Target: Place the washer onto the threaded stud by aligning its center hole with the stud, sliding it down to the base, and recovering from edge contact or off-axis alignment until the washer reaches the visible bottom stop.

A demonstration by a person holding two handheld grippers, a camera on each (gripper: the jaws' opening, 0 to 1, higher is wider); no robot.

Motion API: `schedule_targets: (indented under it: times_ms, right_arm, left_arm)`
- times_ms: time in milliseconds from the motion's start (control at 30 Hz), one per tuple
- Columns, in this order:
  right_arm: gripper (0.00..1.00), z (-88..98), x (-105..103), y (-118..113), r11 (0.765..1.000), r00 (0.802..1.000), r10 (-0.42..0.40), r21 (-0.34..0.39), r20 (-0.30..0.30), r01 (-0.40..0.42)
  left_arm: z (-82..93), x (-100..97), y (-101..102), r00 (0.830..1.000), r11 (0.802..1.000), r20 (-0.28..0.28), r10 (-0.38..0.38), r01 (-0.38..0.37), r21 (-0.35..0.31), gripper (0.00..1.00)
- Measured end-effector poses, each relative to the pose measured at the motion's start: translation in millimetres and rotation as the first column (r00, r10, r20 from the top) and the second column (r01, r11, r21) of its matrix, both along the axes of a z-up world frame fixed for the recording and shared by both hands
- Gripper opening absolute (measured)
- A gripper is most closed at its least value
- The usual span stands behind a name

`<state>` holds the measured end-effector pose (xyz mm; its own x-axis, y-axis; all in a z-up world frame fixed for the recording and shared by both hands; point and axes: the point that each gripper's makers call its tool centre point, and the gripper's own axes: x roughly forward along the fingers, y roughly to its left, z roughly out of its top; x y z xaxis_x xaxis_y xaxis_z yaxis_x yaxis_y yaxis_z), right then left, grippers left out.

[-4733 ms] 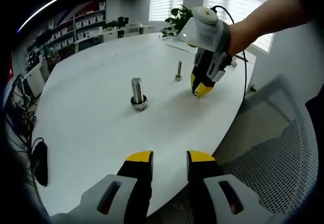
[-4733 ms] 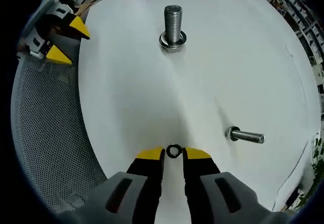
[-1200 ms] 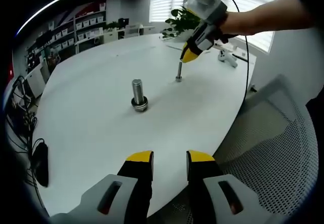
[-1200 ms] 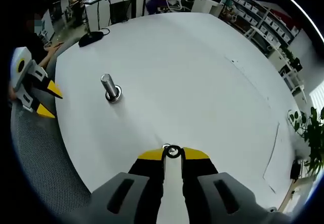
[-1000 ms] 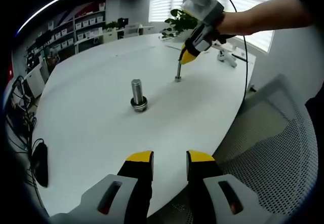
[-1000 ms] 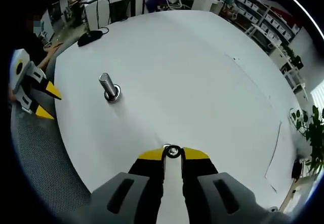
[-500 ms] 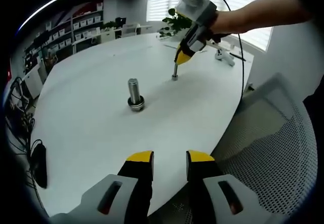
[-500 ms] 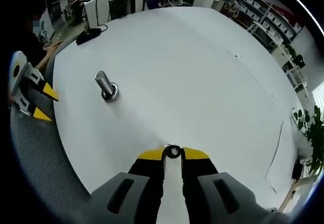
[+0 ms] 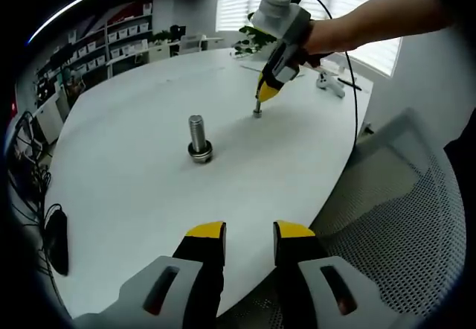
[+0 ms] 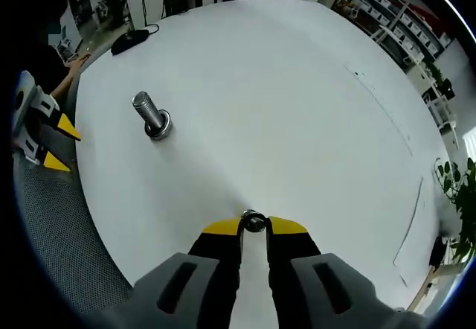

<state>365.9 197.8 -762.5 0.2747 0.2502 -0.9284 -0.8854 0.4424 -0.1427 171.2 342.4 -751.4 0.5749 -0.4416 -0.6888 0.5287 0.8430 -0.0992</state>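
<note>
My right gripper pinches the washer right over the thin stud — top of it, not seated. My left gripper hangs unclenched at the table edge.

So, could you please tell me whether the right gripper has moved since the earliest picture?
Yes. The right gripper, once low on the white table beside the thin stud, is now directly over its top.
</note>
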Motion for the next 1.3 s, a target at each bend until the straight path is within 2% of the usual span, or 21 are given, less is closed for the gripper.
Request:
schedule_targets:
  times_ms: [733,1033,1300]
  right_arm:
    - [0.16,-23.2,-3,-6,1.000,0.999,-0.010,-0.025,-0.039,0.009]
    - [0.19,-20.1,-6,-11,0.999,0.999,-0.033,0.008,-0.025,0.033]
    - [0.22,-6.9,-14,-23,0.995,0.997,-0.078,0.056,0.012,0.078]
  left_arm:
    - [-3.3,-1.3,0,1.000,1.000,-0.015,-0.003,0.003,0.008,0.23]
    - [-3.9,-1.7,0,1.000,1.000,-0.020,-0.003,0.003,0.010,0.23]
    - [-4.6,-1.7,2,1.000,1.000,-0.021,0.001,-0.001,0.017,0.23]
